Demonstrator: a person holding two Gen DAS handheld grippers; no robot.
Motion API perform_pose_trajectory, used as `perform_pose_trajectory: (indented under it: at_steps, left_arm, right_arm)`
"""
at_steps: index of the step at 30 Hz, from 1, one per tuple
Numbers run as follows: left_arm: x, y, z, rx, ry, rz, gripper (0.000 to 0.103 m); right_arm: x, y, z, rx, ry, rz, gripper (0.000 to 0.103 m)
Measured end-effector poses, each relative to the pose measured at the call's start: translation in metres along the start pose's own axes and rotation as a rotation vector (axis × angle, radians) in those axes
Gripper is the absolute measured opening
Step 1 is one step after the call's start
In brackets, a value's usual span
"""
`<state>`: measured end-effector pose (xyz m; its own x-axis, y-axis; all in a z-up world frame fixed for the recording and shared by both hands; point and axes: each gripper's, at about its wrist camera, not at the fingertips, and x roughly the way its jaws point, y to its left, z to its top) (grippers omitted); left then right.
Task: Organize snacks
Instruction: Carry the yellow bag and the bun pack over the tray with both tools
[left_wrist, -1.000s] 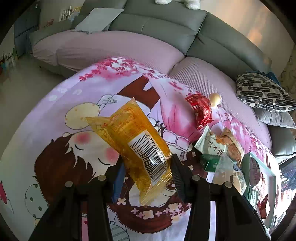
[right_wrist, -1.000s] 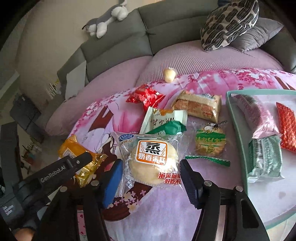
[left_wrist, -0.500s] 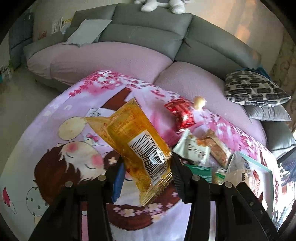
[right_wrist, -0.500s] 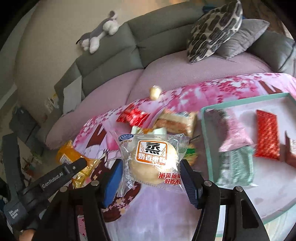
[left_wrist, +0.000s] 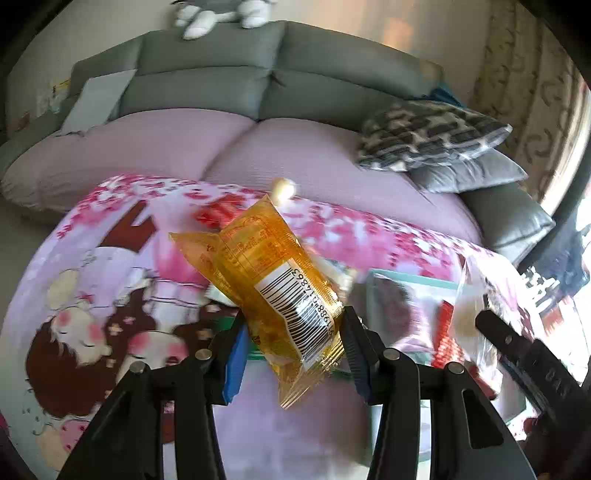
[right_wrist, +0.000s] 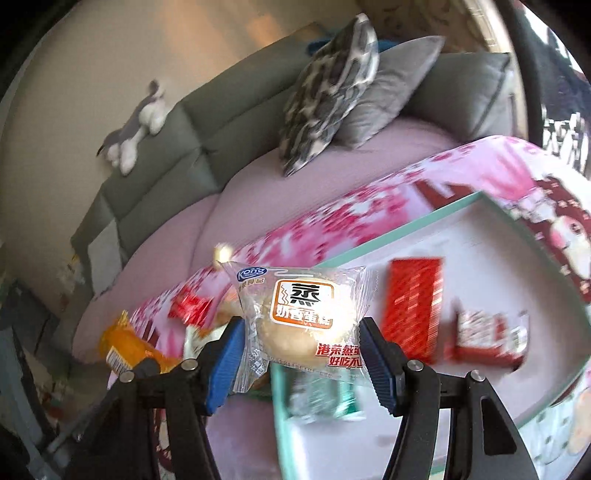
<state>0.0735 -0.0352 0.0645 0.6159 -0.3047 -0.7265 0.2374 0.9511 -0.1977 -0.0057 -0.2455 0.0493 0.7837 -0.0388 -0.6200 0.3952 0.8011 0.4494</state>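
My left gripper (left_wrist: 293, 350) is shut on a yellow snack packet (left_wrist: 269, 280) with a barcode, held above the cartoon-print cloth. My right gripper (right_wrist: 301, 354) is shut on a clear-wrapped steamed cake (right_wrist: 306, 321), held over the near left corner of a white tray with a teal rim (right_wrist: 399, 225). In the tray lie a red packet (right_wrist: 413, 306), a red-and-white packet (right_wrist: 487, 339) and a green packet (right_wrist: 325, 398). The tray (left_wrist: 406, 278) and the cake (left_wrist: 472, 314) show at the right of the left wrist view. The yellow packet (right_wrist: 125, 343) shows at the left of the right wrist view.
Loose snacks (right_wrist: 192, 306) lie on the cloth left of the tray. A small round yellow ball (left_wrist: 283, 189) sits at the cloth's far edge. Behind is a grey sofa (left_wrist: 221, 85) with a patterned pillow (left_wrist: 428, 136) and a plush toy (right_wrist: 136, 133).
Both grippers have swung right toward the tray with their packets. The cake has gone from over the loose snacks to over the tray's corner. Both views are motion-blurred.
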Motion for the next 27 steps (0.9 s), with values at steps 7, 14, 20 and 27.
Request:
perform_pose_trajectory:
  at_steps: [7,14,20,27]
  left_arm:
    - [0.011,-0.055,-0.01,0.085,0.024,-0.077,0.049]
    - [0.032,-0.115,-0.025,0.217,0.054,-0.162,0.05]
    - [0.058,-0.153,-0.047,0.323,0.113,-0.155,0.05]
    - [0.067,-0.162,-0.055,0.363,0.123,-0.139,0.05]
  right_arm:
    - [-0.024,-0.053,0.027,0.063,-0.067,-0.086,0.066]
    - [-0.019,-0.093,0.037,0.095,-0.085,-0.179,0.066]
    - [0.003,-0.111,0.031,0.088,-0.049,-0.225,0.066]
    - [0.018,-0.122,0.024,0.088,-0.012,-0.259,0.066]
